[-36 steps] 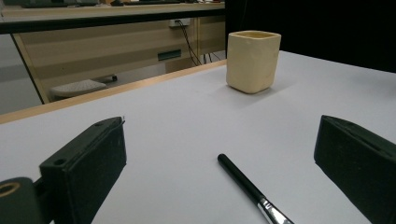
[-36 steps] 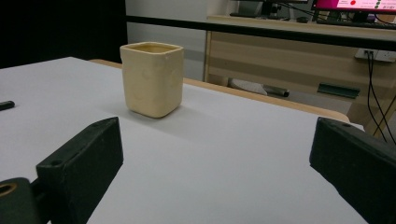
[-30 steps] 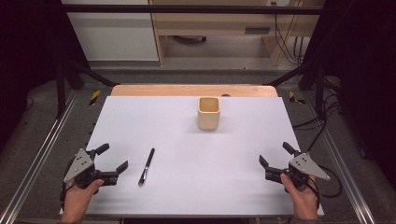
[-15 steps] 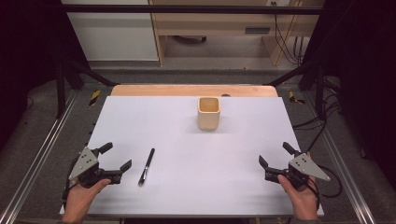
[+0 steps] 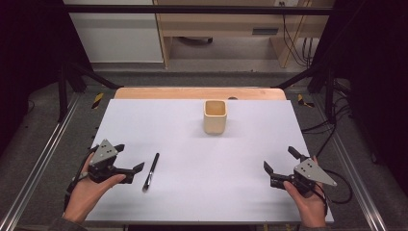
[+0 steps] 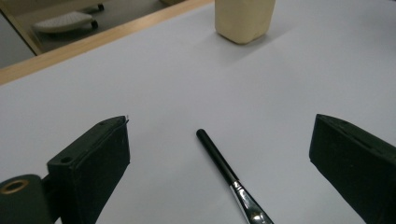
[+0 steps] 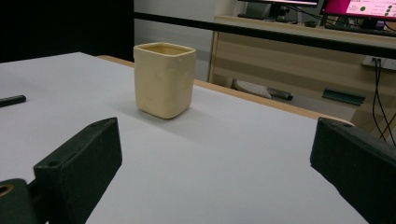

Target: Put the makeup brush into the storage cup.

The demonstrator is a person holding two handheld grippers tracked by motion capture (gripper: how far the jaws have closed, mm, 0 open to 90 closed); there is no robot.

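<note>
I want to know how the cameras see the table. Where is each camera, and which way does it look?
High view: sits above the near side, looks forward and down on the table; both hands, left gripper and right gripper show.
Left gripper view: rides on the left gripper, looks over the brush; its black fingers show.
Right gripper view: rides on the right gripper, faces the cup; its own fingers show.
All three share the cup and brush.

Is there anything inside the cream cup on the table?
From the high view the cup stands upright with its mouth open, and the part of the inside that shows looks empty. Its bottom is hidden by the near wall, so something small lying there can't be ruled out.
</note>
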